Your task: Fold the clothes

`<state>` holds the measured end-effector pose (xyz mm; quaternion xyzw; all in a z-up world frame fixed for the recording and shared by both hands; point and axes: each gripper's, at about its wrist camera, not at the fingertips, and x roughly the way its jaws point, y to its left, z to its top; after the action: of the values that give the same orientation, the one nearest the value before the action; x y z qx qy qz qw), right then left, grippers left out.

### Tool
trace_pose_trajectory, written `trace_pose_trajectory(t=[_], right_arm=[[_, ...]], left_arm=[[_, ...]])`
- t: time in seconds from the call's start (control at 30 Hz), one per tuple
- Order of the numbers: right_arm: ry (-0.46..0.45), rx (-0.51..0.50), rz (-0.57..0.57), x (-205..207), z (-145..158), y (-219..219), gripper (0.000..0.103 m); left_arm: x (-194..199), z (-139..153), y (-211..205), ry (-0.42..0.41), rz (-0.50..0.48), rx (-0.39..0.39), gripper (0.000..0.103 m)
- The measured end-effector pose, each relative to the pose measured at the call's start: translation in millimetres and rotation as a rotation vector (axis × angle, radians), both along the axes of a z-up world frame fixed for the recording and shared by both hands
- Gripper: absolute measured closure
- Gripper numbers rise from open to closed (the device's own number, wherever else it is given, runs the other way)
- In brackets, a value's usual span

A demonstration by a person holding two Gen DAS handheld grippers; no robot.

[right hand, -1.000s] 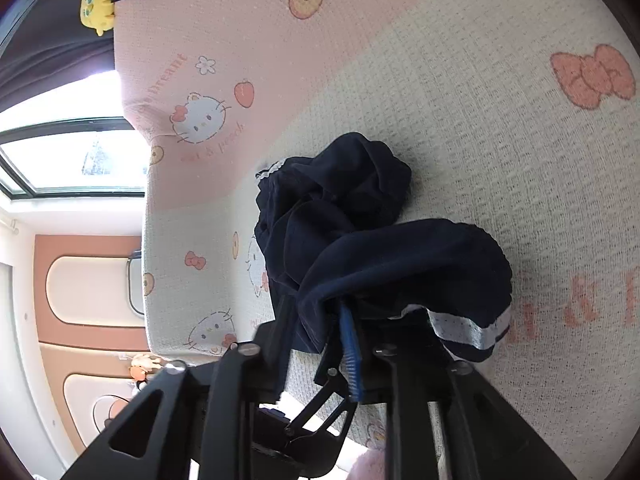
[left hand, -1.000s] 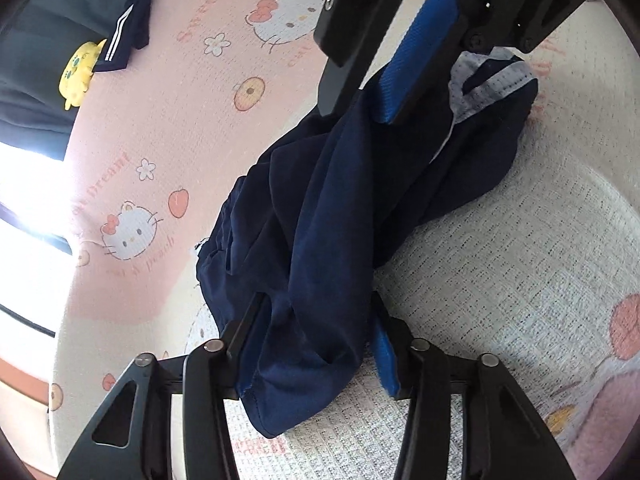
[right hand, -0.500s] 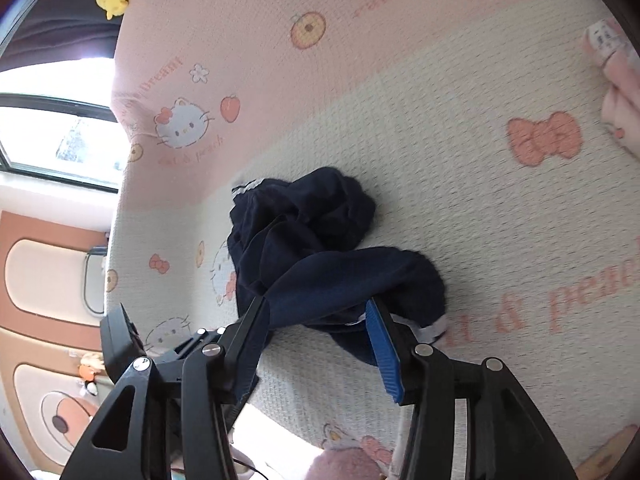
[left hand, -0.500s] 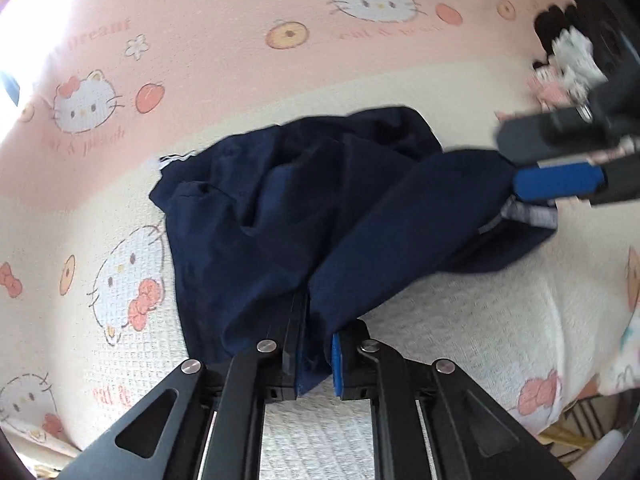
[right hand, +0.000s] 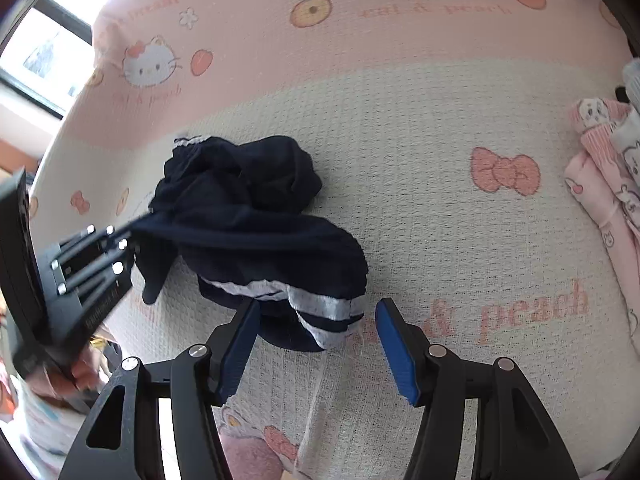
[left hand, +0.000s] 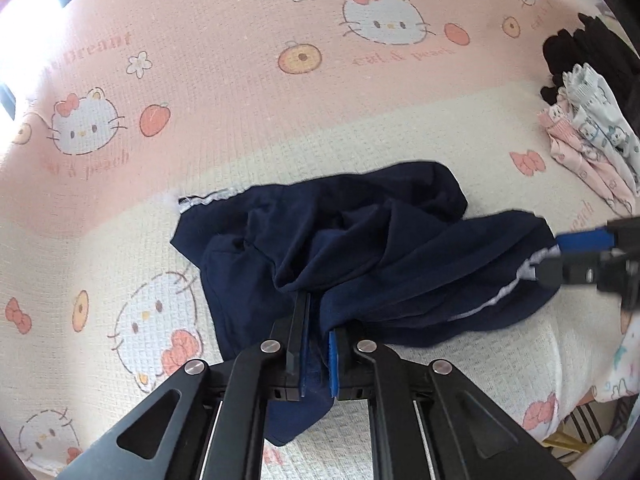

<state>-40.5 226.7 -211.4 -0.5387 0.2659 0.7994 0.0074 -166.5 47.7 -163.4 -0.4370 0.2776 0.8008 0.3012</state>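
A crumpled navy garment (left hand: 352, 248) with white stripes lies on the cat-print blanket. My left gripper (left hand: 318, 344) is shut on a fold of its navy cloth at the near edge. In the right wrist view the same garment (right hand: 248, 224) stretches leftward to the left gripper (right hand: 100, 256), held by a hand. My right gripper (right hand: 316, 332) has its jaws opening; the white-striped hem (right hand: 312, 304) lies between the blue pads, and they do not press on it. In the left wrist view the right gripper's fingers (left hand: 576, 256) show at the right, by the hem.
A pink and cream blanket (left hand: 248, 80) printed with cats covers the bed. Folded pink and white printed clothes (left hand: 588, 140) and a black item (left hand: 576, 52) lie at the right edge; the pink stack (right hand: 604, 184) also shows in the right wrist view. A window (right hand: 44, 52) is at the upper left.
The left gripper closed on the navy cloth and pulled away, stretching the garment. The right gripper opened and let go of the striped hem.
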Motion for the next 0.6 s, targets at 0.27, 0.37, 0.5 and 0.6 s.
trace_pose_trajectory(t=[0.27, 0.37, 0.5, 0.6], right_arm=[[0.02, 0.121, 0.065, -8.4, -2.2, -14.6, 0.044], [0.021, 0.118, 0.076, -12.7, -4.7, -18.0, 0.044], [0.003, 0.097, 0.059, -12.6, -11.3, -18.0, 0.044], [0.017, 0.096, 0.04, -12.3, -11.0, -16.0, 0.044]], left_arm=[[-24.0, 4.1, 7.8, -0.019, -0.039, -0.018, 0.097], [-34.3, 1.6, 7.6, -0.015, -0.039, -0.019, 0.097], [-44.6, 5.2, 13.2, -0.055, -0.033, 0.005, 0.097], [-49.8, 2.8, 21.5, -0.098, -0.057, -0.012, 0.097]])
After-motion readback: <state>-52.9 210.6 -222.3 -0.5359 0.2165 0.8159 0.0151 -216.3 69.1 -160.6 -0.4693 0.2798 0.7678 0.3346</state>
